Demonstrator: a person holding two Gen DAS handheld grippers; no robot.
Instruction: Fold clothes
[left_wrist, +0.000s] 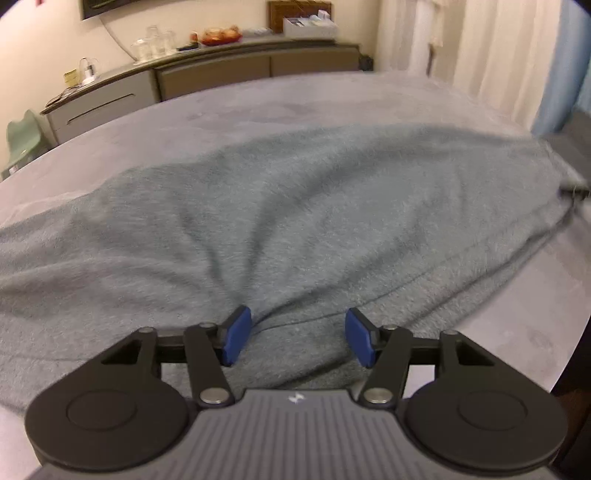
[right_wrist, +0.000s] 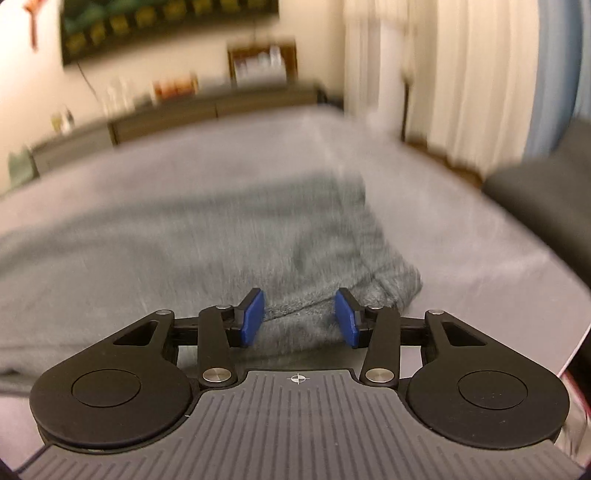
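We see a wide grey bed surface (left_wrist: 258, 107) filling the mid frame. Past it, approx 11 o'clock, a long low sideboard (left_wrist: 207, 74) w/ grey-brown doors runs along a cream wall (left_wrist: 48, 44). On top: clear glassware (left_wrist: 155, 42), an orange-red dish (left_wrist: 219, 35), a white box (left_wrist: 310, 26), small bits at the left end. A dark framed picture (right_wrist: 166, 26) hangs above, at 12. Cream curtains (left_wrist: 491, 48) hang at approx 1 o'clock, w/ a blue strip (left_wrist: 569, 66) at 2. A pale green chair (left_wrist: 22, 144) sits at 9. Warm indoor light; right-wrist view is blurred.
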